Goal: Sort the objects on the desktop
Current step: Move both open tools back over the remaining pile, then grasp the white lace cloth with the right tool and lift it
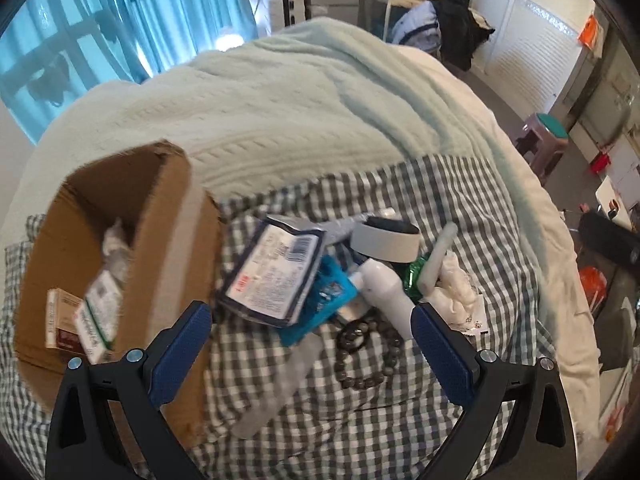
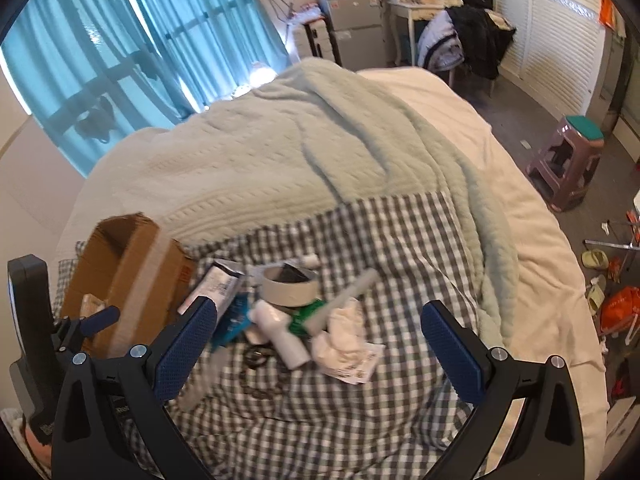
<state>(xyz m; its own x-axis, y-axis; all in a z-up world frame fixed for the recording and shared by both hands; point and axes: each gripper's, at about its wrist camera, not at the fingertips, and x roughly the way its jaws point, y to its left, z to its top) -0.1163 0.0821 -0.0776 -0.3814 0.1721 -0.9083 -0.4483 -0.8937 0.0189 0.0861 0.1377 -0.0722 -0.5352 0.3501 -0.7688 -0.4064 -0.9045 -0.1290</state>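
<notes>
A pile of small objects lies on a checked cloth [image 1: 460, 208] spread over a bed: a silver printed pouch [image 1: 276, 272], a teal packet [image 1: 324, 304], a white bottle [image 1: 388, 292], a roll of tape [image 1: 386, 240], a white tube [image 1: 438, 256], crumpled tissue [image 1: 456, 292] and a dark bead bracelet [image 1: 368, 344]. An open cardboard box [image 1: 160, 208] at the left holds small cartons [image 1: 80, 320]. My left gripper [image 1: 310, 336] hangs open above the pile's near side, holding nothing. My right gripper [image 2: 320, 332] is open too, further back, over the same pile [image 2: 288, 312]; the box [image 2: 132, 264] is at its left.
A pale green blanket [image 2: 320, 152] and white duvet [image 2: 532, 240] cover the bed beyond the cloth. A plastic stool [image 2: 572, 160] stands on the floor at the right, with scattered items [image 2: 616, 308] near it. Blue curtains [image 2: 120, 40] and furniture [image 2: 356, 20] line the far wall.
</notes>
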